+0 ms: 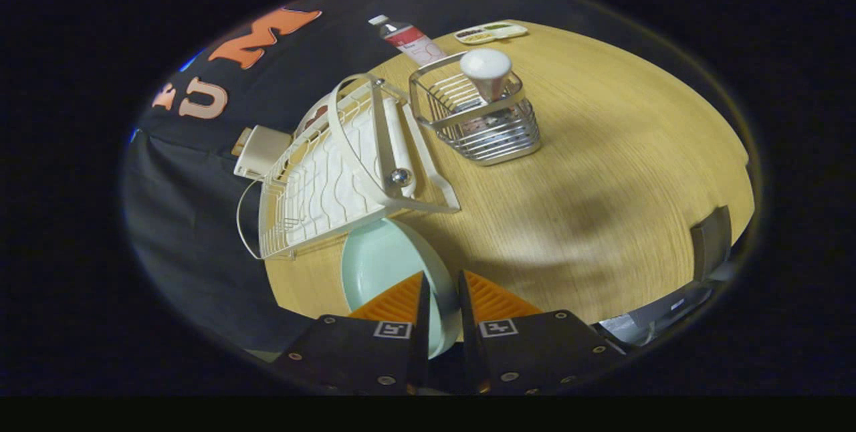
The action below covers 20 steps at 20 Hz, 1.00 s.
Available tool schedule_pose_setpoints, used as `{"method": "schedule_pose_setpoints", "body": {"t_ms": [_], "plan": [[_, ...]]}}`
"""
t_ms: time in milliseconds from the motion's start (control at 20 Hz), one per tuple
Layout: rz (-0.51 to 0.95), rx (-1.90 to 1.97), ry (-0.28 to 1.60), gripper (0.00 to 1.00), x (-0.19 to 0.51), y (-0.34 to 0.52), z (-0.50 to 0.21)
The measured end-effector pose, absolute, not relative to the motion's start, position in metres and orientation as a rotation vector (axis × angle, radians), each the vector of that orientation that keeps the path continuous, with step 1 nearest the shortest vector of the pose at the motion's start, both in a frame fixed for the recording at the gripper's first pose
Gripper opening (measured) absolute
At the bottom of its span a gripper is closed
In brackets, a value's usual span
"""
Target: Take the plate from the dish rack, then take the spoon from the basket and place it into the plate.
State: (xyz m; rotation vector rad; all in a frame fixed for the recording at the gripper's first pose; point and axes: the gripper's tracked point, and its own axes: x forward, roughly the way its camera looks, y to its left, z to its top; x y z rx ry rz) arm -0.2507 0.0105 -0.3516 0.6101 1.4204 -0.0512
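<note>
A pale mint plate (384, 261) stands on edge between my fingers, its rim pinched by both pads. My gripper (441, 288) is shut on that rim. Just beyond the plate stands the white wire dish rack (334, 164) on the wooden table (602, 171). Farther on, a metal wire basket (478, 118) holds a spoon whose round white handle end (486, 65) sticks up out of it. The spoon's bowl is hidden inside the basket.
A bottle with a red label (411, 37) lies beyond the basket near the table's far edge. A small flat tray (490, 32) lies beside it. A cream block (257, 150) hangs off the rack's far side. A dark object (710, 241) sits at the table's near right edge.
</note>
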Motion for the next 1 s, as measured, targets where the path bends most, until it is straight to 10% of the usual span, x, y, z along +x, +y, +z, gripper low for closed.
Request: {"method": "schedule_pose_setpoints", "body": {"t_ms": [350,750,1000], "plan": [[-0.032,0.356,1.070,0.73,-0.188,-0.024,-0.324],[-0.126,0.098,0.777,0.73,-0.139,-0.063,-0.297],[-0.143,-0.004,0.750,0.57,-0.129,-0.068,-0.308]]}}
